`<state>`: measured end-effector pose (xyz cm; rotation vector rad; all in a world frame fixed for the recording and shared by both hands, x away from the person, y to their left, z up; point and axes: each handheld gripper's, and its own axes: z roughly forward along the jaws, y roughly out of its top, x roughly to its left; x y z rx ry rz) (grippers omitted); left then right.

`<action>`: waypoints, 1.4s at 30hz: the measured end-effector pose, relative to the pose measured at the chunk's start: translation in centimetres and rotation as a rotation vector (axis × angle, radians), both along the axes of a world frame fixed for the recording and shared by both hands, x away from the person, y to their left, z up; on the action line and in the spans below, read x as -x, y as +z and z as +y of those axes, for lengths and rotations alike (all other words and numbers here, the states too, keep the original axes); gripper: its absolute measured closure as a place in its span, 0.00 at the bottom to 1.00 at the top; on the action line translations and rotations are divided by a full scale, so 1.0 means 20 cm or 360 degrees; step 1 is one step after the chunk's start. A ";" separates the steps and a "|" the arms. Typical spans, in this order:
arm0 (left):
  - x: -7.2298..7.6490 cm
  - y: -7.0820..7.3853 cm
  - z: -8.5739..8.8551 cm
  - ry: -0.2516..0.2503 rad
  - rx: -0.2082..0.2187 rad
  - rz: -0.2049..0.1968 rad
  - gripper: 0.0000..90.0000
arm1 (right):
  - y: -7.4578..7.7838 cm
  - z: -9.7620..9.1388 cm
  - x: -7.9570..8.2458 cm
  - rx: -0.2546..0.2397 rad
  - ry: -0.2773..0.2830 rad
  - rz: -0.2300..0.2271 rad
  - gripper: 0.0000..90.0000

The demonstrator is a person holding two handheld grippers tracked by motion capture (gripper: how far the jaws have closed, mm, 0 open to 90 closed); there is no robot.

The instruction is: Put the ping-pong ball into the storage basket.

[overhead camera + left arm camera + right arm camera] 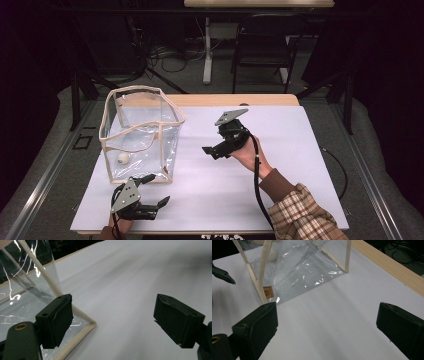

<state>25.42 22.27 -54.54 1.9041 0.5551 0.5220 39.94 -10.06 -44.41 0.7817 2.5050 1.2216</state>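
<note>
White table (280, 150); clear bag (142, 135) bears small tan label (268, 292), writing unreadable.

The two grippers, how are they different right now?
The left gripper sits low at the table's near edge, right beside the clear bag's corner; the right gripper is held farther back, clear of the bag. The left gripper points rightwards, the right gripper leftwards towards the bag. Both are black, open and empty.

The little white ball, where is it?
In the high view, the white ball lies inside the clear bag, at its bottom near the front left corner, just beyond the left tongs.
</note>
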 end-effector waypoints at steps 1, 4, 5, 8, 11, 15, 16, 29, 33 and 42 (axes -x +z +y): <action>0.00 0.00 0.00 -0.0001 -0.0002 0.0001 0.18 | 0.00 -0.01 0.01 0.0002 -0.0006 0.0001 0.04; 0.00 0.00 0.00 0.0000 -0.0001 0.0002 0.18 | -0.01 -0.03 0.02 0.0000 -0.0015 0.0001 0.04; 0.00 0.00 0.00 0.0000 -0.0001 0.0003 0.18 | -0.02 -0.04 0.03 0.0001 -0.0016 -0.0004 0.04; 0.00 0.00 0.00 0.0004 -0.0001 0.0004 0.18 | -0.03 -0.09 0.06 0.0004 -0.0029 -0.0005 0.04; 0.00 0.00 0.00 0.0003 -0.0004 0.0001 0.18 | -0.05 -0.11 0.08 0.0011 -0.0043 -0.0002 0.04; 0.00 0.00 0.00 0.0002 -0.0004 0.0005 0.18 | -0.09 -0.17 0.13 0.0024 -0.0055 0.0000 0.04; 0.00 0.00 0.00 0.0002 -0.0004 0.0005 0.18 | -0.09 -0.17 0.13 0.0024 -0.0055 0.0000 0.04; 0.00 0.00 0.00 0.0009 -0.0004 -0.0001 0.18 | -0.17 -0.31 0.23 0.0009 -0.0116 -0.0017 0.04; 0.00 0.00 0.00 0.0009 -0.0005 0.0000 0.18 | -0.19 -0.33 0.25 0.0004 -0.0130 -0.0023 0.04; 0.00 0.00 0.00 0.0012 -0.0007 0.0002 0.18 | -0.25 -0.42 0.32 0.0005 -0.0176 -0.0037 0.03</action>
